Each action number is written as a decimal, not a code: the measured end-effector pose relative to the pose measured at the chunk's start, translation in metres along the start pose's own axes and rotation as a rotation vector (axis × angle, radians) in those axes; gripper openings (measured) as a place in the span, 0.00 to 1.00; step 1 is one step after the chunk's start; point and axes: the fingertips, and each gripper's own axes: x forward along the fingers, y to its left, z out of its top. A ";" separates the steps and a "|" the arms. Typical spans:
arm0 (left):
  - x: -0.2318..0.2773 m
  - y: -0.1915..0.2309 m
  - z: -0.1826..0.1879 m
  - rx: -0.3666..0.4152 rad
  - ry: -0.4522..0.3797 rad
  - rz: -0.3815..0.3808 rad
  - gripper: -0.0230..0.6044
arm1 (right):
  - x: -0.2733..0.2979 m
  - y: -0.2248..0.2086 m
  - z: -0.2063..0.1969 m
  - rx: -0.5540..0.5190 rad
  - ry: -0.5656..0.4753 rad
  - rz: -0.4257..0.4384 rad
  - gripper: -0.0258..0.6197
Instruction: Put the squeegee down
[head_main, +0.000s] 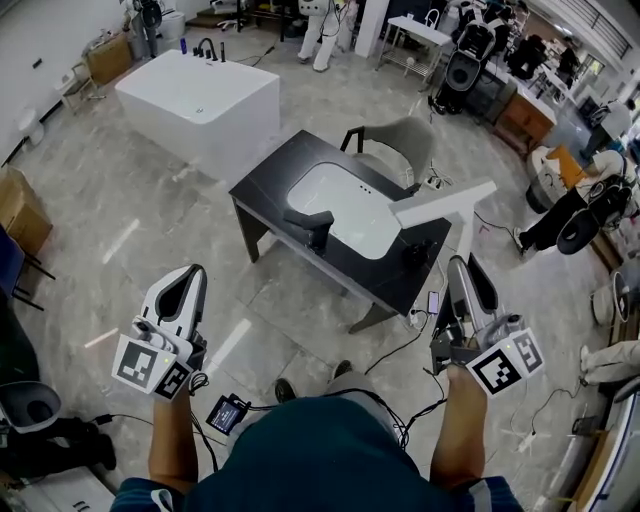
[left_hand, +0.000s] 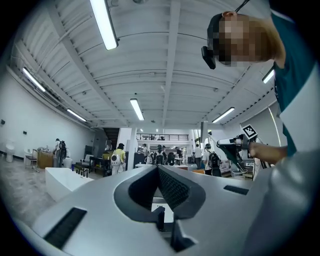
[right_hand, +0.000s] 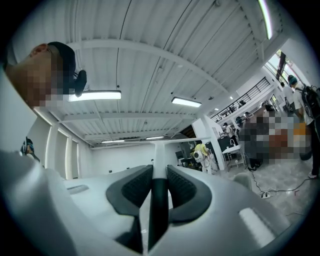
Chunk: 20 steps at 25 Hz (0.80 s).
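My right gripper (head_main: 462, 262) is shut on the squeegee (head_main: 445, 205). Its white T-shaped head stands out beyond the fingertips, over the right end of the black table (head_main: 262, 180). In the right gripper view the squeegee's stem (right_hand: 158, 192) is pressed between the two dark pads of that gripper (right_hand: 159, 175), dark near the pads and white higher up. My left gripper (head_main: 192, 272) hangs over the floor in front of the table, to the left. Seen along its own jaws, the left gripper (left_hand: 159, 170) has its pads meeting at the tip with nothing between them.
The black table holds a white sink basin (head_main: 345, 205) and a black faucet (head_main: 312, 225). A grey chair (head_main: 400, 140) stands behind it and a white bathtub (head_main: 200, 100) at the far left. Cables (head_main: 400, 345) trail across the floor by the table's right leg.
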 end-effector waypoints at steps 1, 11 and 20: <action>0.002 0.000 -0.002 -0.002 0.004 0.000 0.05 | 0.003 -0.002 -0.001 -0.001 0.004 0.003 0.19; 0.037 0.010 -0.003 0.026 0.043 0.090 0.05 | 0.058 -0.054 -0.005 0.049 0.027 0.069 0.19; 0.102 0.009 -0.006 0.039 0.057 0.174 0.05 | 0.122 -0.122 -0.003 0.092 0.051 0.150 0.19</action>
